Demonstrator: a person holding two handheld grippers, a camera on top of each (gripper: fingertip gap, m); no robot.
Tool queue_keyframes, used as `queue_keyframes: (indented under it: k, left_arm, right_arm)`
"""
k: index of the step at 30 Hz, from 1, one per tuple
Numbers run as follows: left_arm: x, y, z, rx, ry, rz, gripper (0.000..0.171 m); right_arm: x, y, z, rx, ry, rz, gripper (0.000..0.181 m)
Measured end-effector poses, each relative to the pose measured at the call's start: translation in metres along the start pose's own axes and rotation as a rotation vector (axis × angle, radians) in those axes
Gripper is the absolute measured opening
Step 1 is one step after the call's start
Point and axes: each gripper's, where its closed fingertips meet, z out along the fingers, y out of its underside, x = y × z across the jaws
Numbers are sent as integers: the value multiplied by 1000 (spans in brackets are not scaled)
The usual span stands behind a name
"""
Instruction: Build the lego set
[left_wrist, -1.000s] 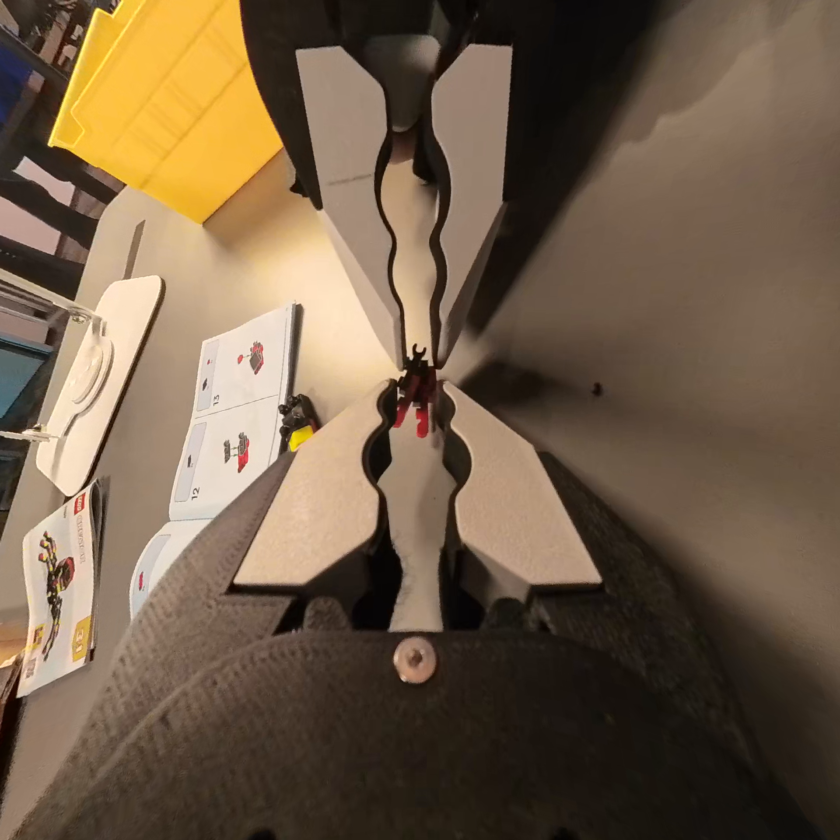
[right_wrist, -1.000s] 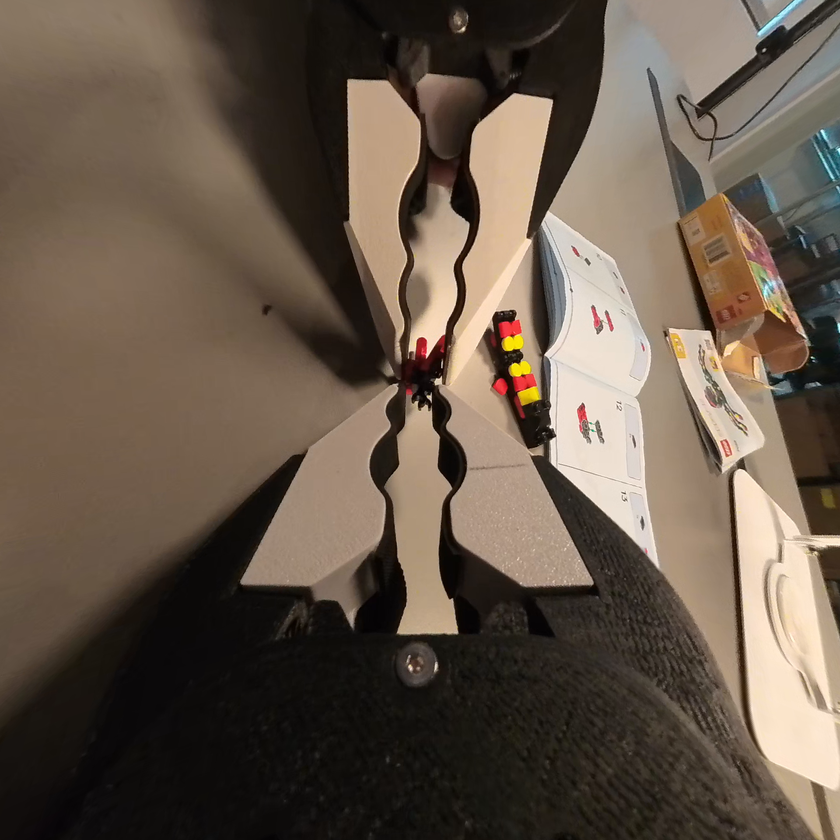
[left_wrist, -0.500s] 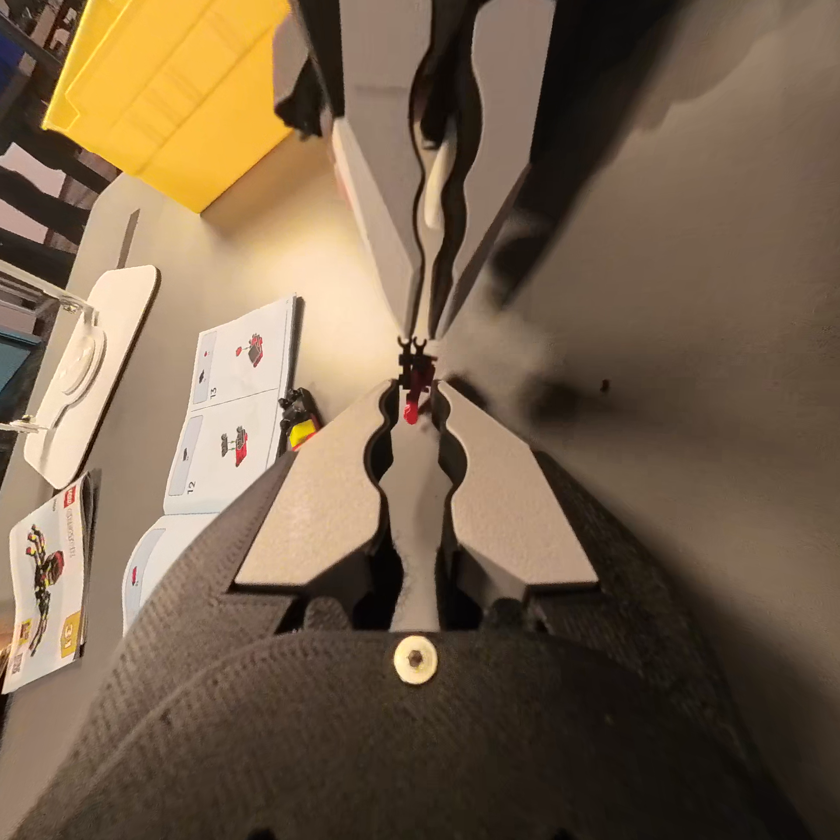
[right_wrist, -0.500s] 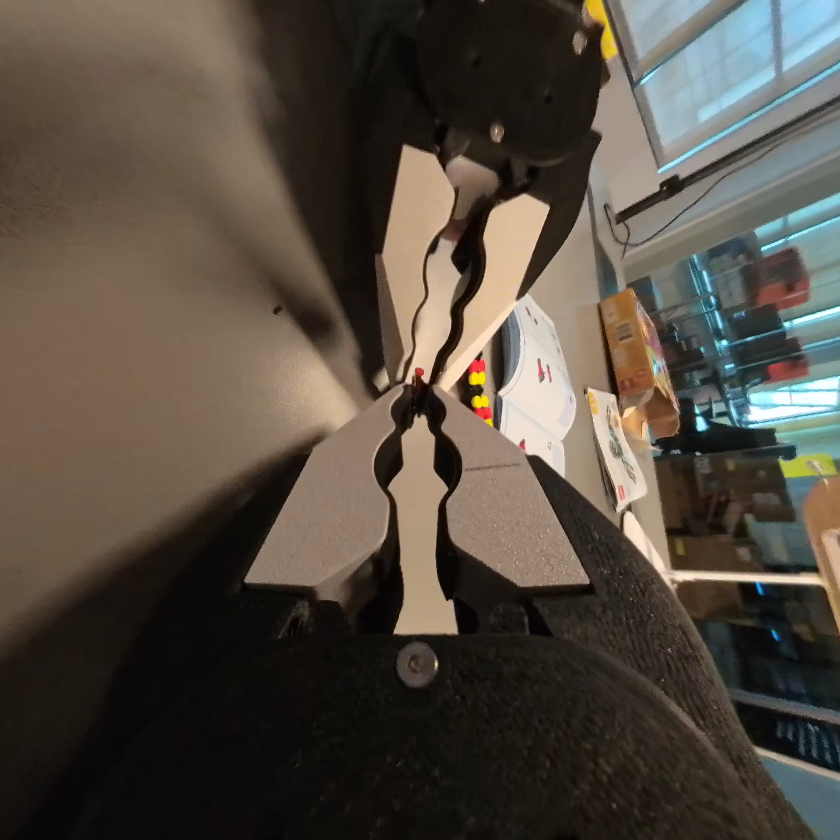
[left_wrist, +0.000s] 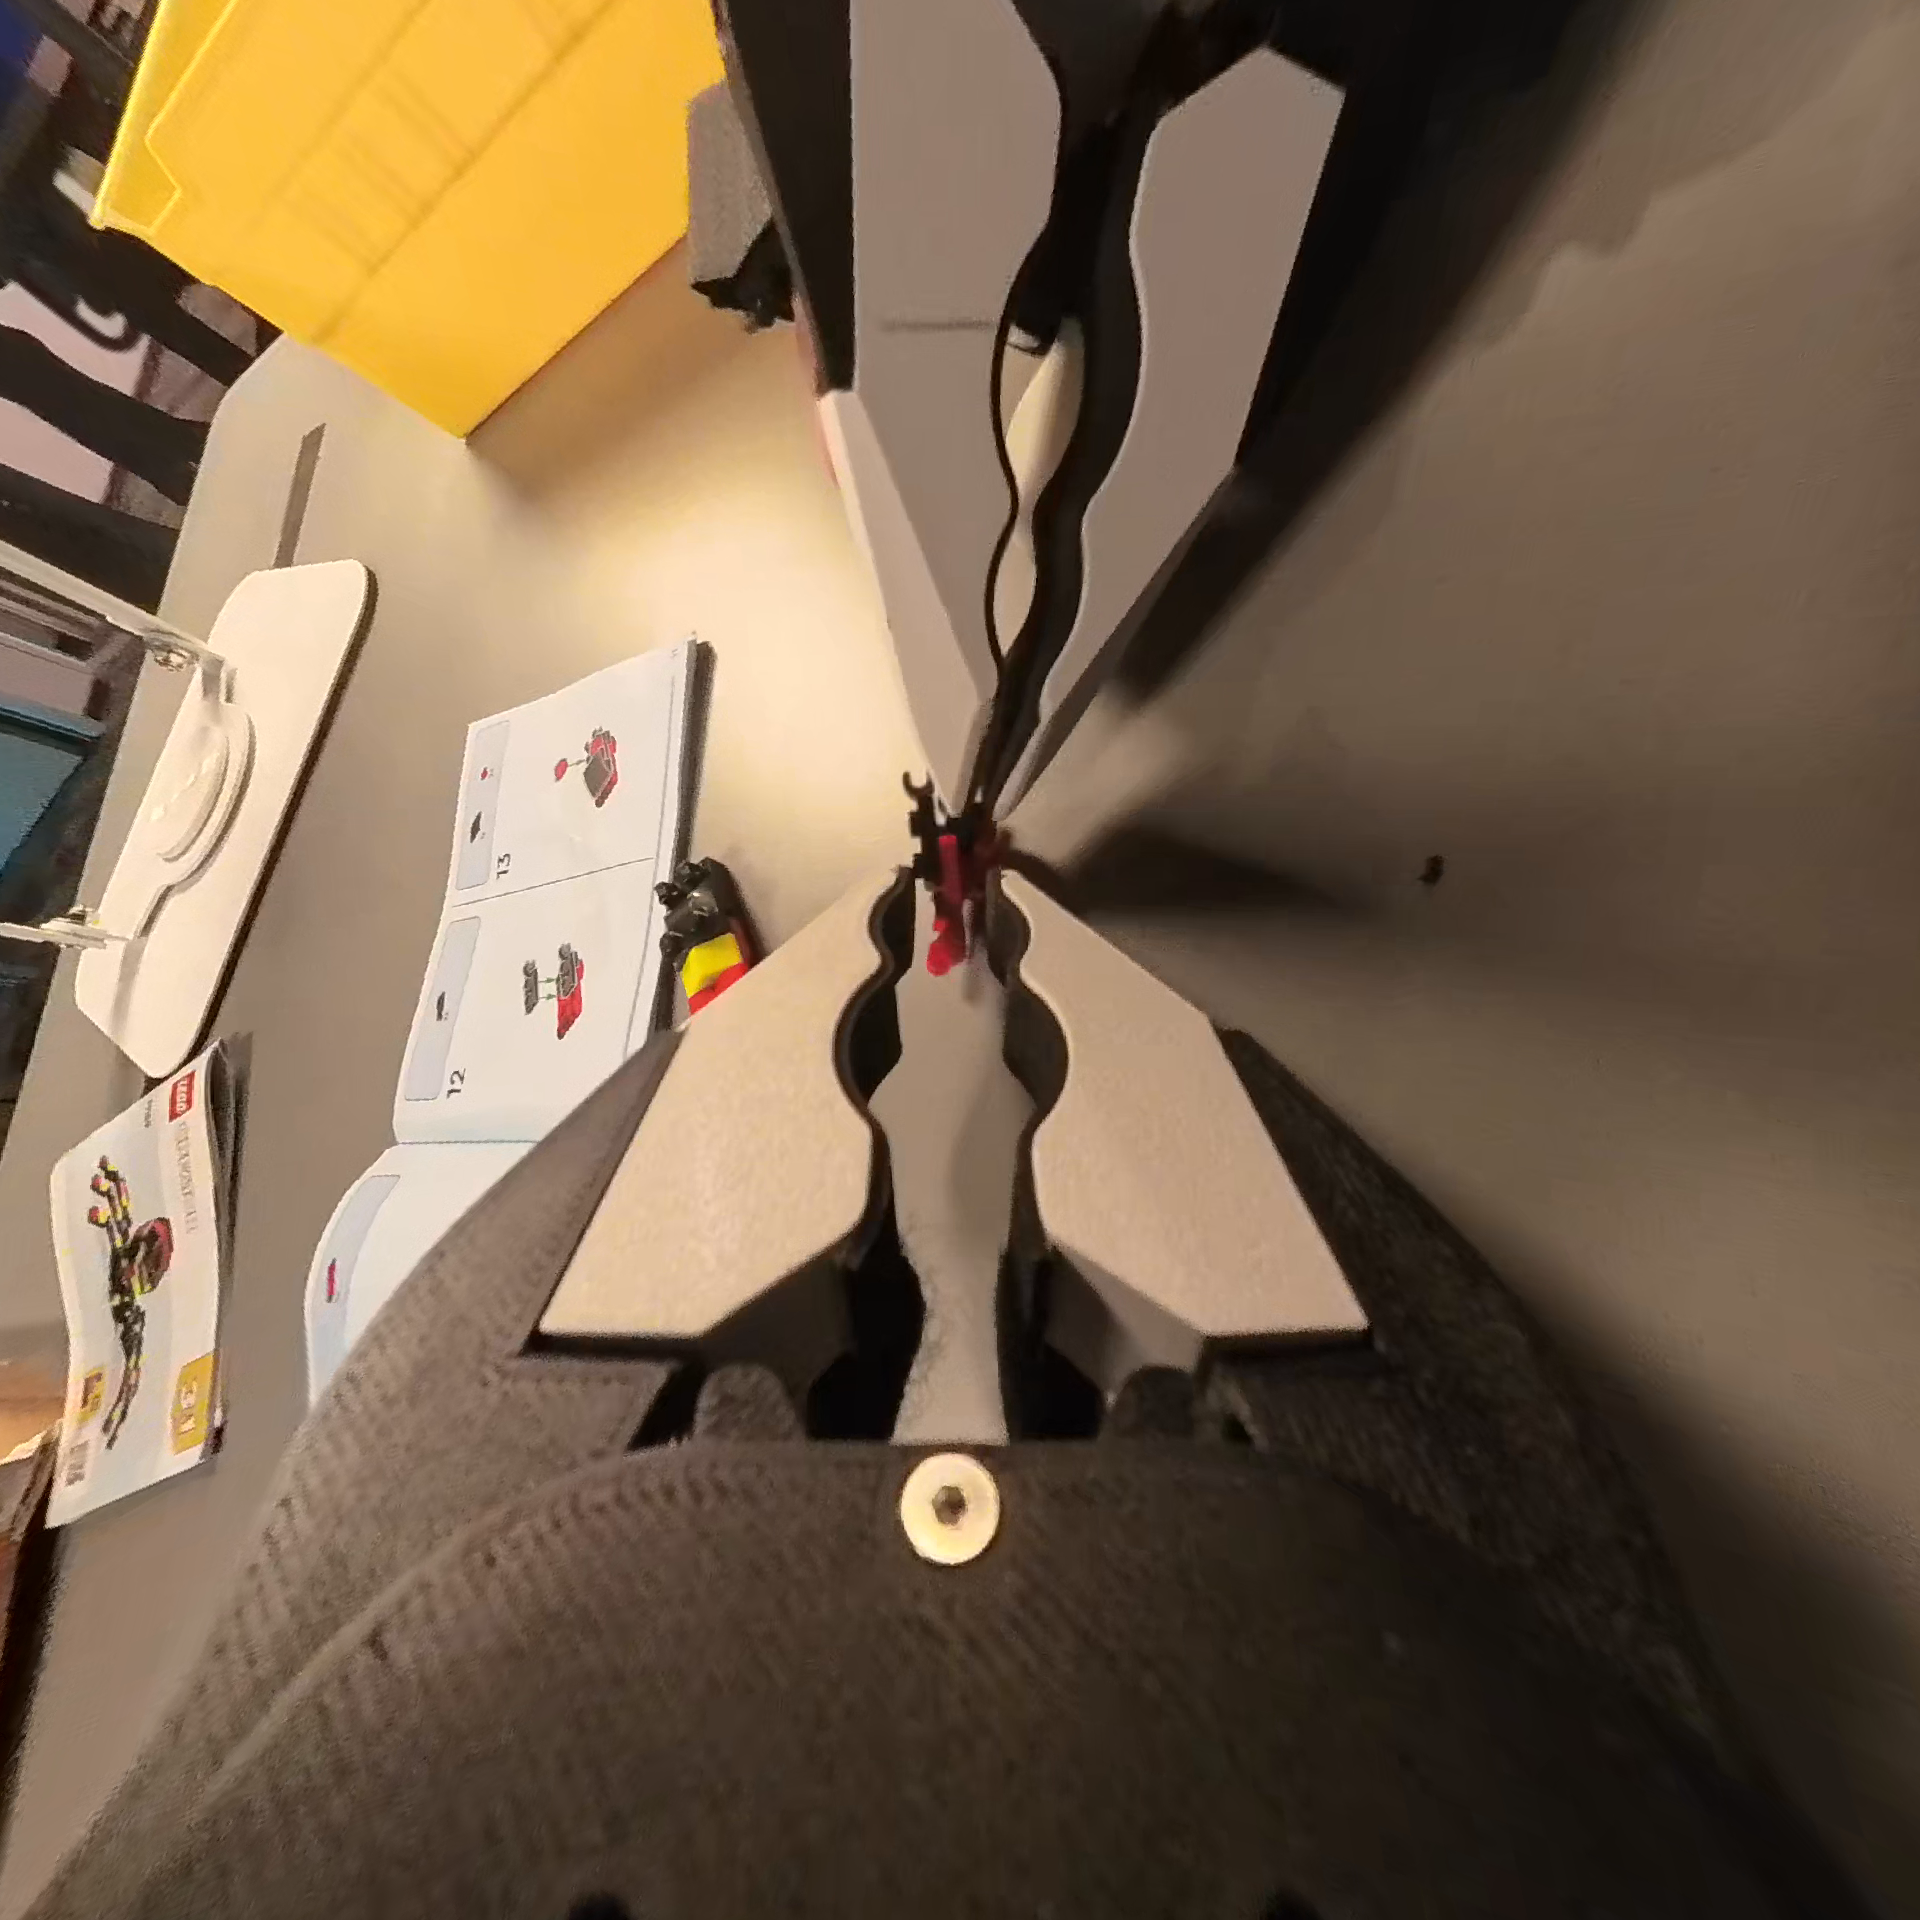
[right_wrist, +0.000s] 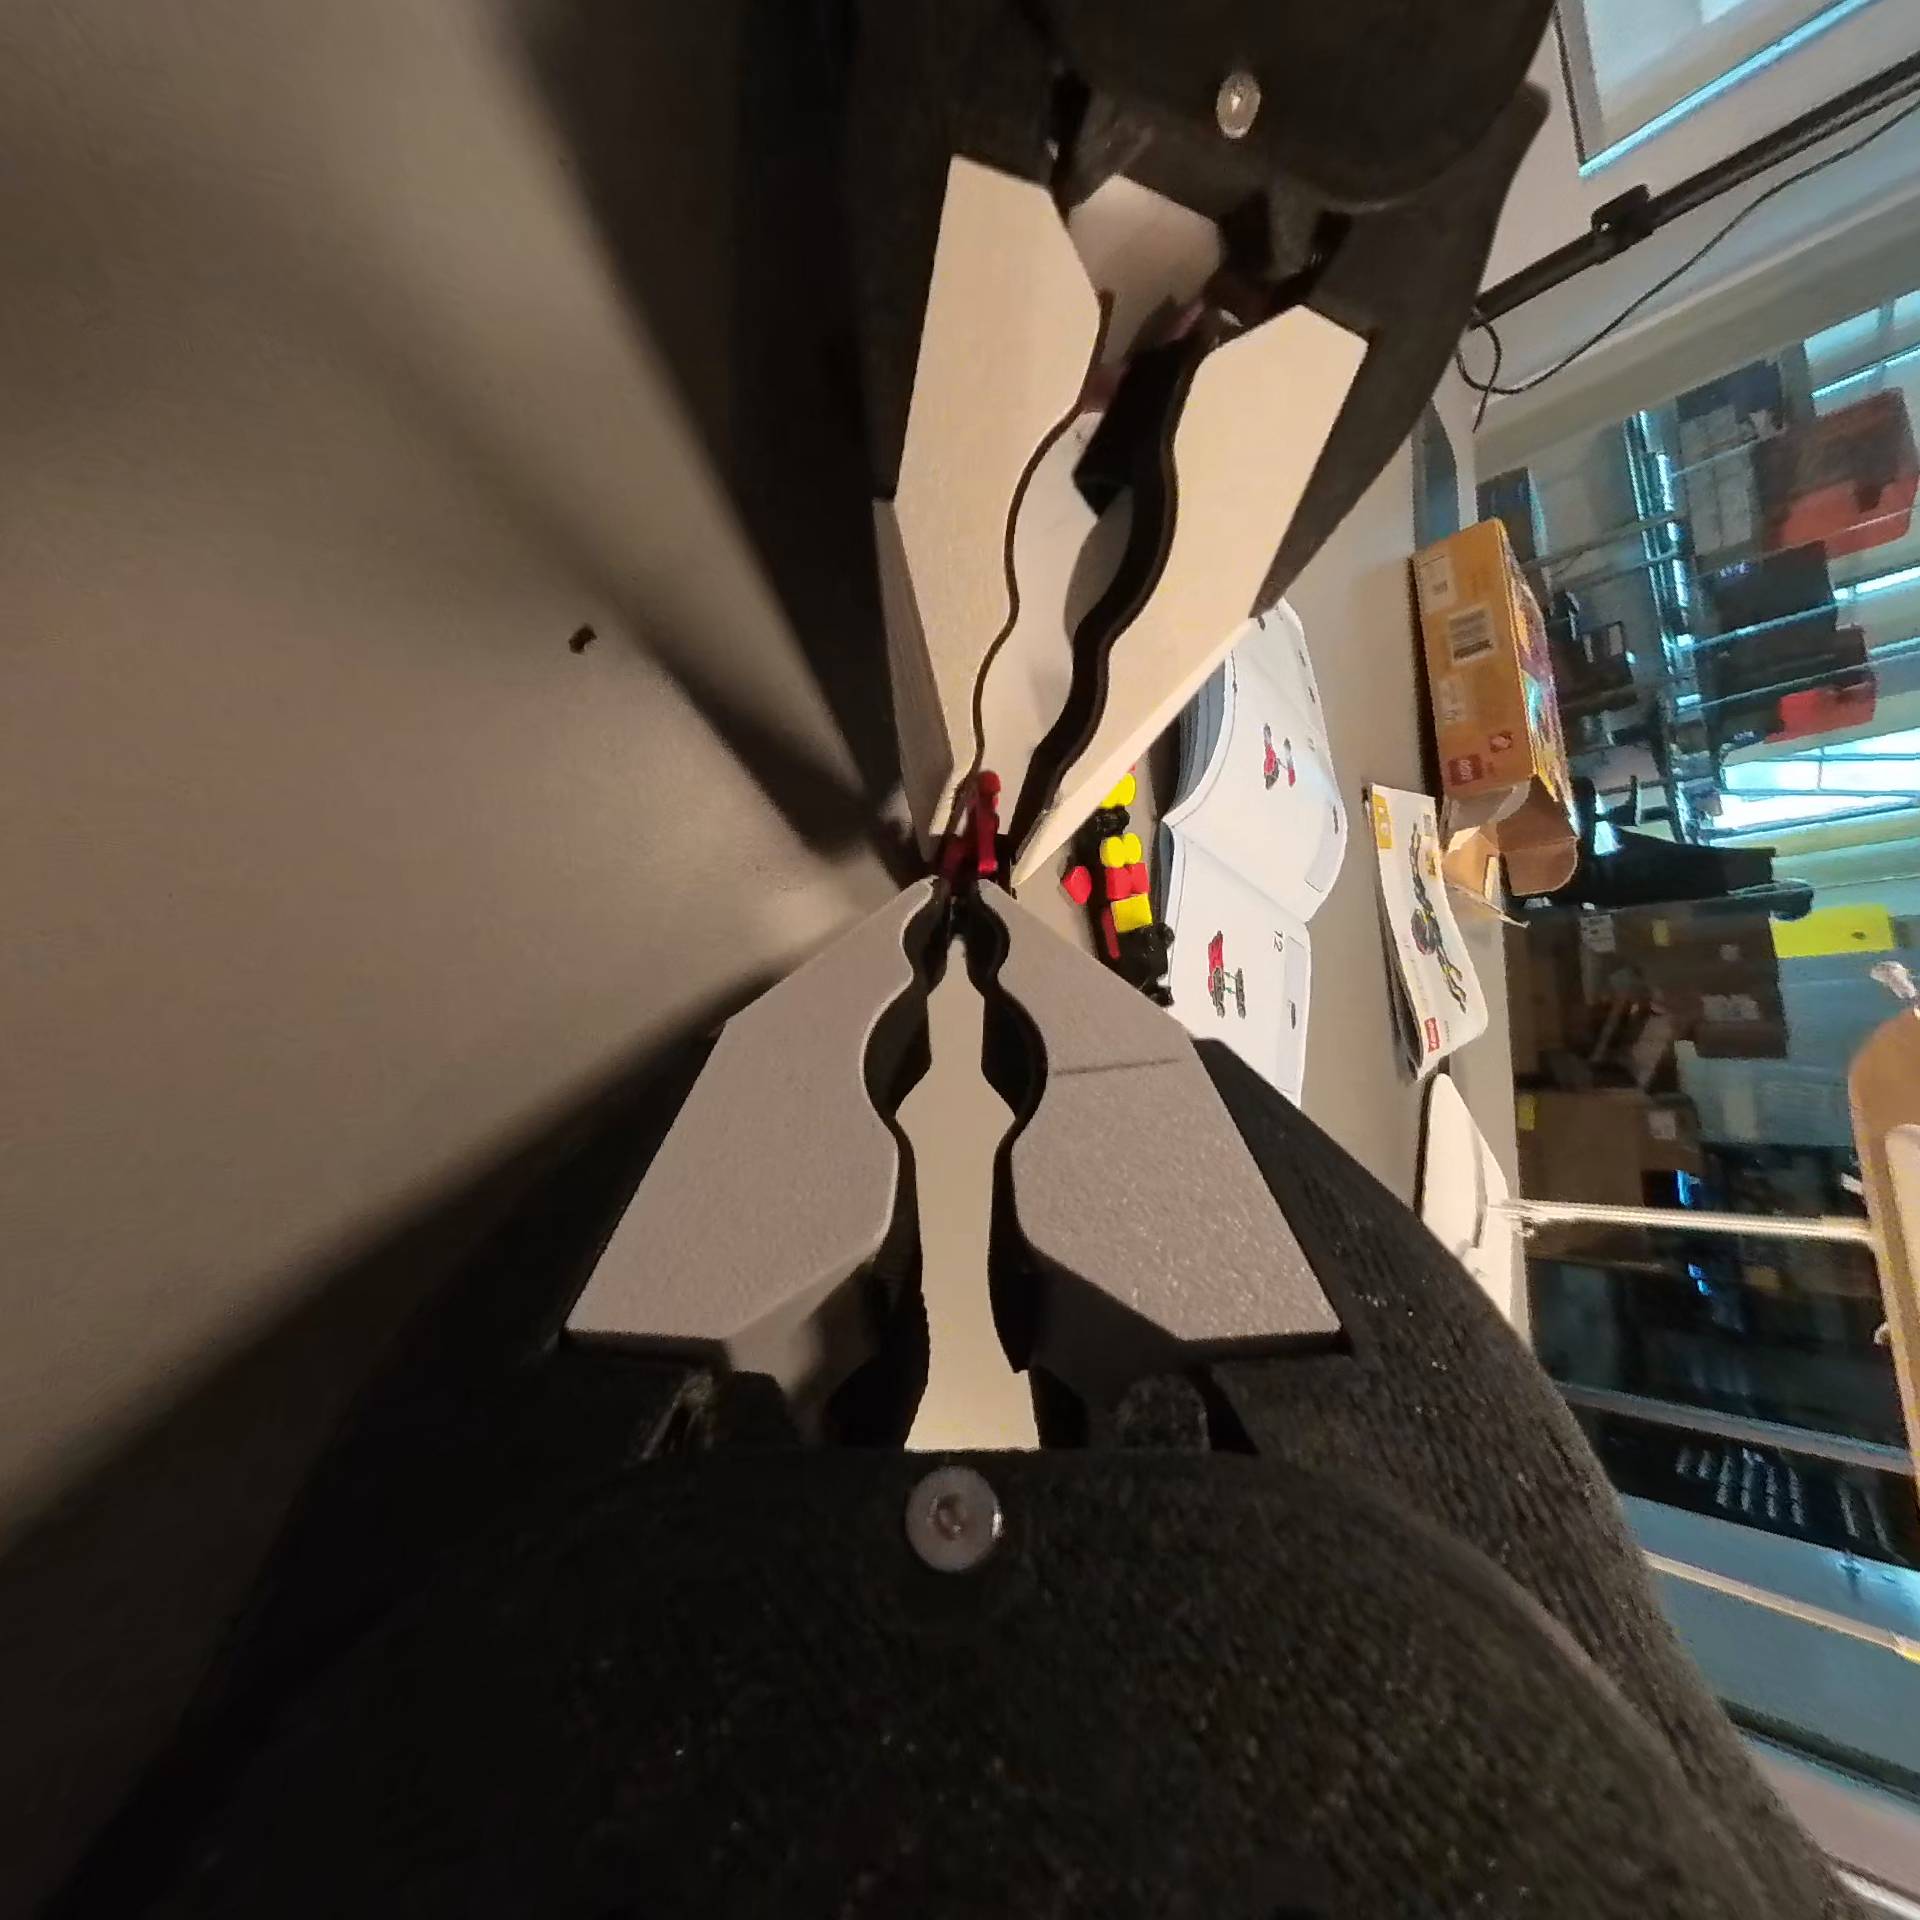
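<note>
The two grippers meet tip to tip above the grey table (left_wrist: 1558, 623). The left gripper (left_wrist: 951, 904) is squeezed tight on a small red and black lego piece (left_wrist: 948, 883). A red peg of the piece hangs down between its fingers, and a little black clip pokes out on top. The right gripper (right_wrist: 956, 914) is also squeezed nearly closed, and its tips pinch the black end of the same lego piece (right_wrist: 971, 831). So the piece is held up in the air, between both grippers, and does not touch the table.

On the table, just beside the grippers, lies a long lego build (right_wrist: 1122, 894) made of black, red and yellow bricks. Next to it an open booklet (left_wrist: 561, 883) lies flat and shows pictures of building steps. A second, closed booklet (left_wrist: 140, 1288) lies farther along, near the table's edge. A white flat stand (left_wrist: 223, 790) sits between the closed booklet and a big yellow bin (left_wrist: 395, 187) at the far corner. In the right wrist view an orange cardboard box (right_wrist: 1475, 665) with an open flap lies beyond the booklets.
</note>
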Motion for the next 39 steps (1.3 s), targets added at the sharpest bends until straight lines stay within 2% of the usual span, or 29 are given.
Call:
queue_keyframes:
  k: [18,24,25,30,35,39]
  left_arm:
    - [-2,3,-1,-36,-46,180,11]
    - [-3,5,-1,-45,-34,170,11]
    - [-2,5,-1,-47,-31,169,11]
    - [-1,3,0,-41,-26,161,10]
    - [-1,3,0,-42,-21,148,10]
    - [-1,3,0,-40,-18,138,10]
  right_arm:
    - [0,0,1,38,-39,100,0]
    - [3,-2,0,38,-5,66,1]
    - [7,-3,-2,49,16,67,13]
    - [7,-2,-2,68,-25,145,22]
    - [-1,-2,5,28,-40,100,22]
    - [1,1,9,1,-19,110,14]
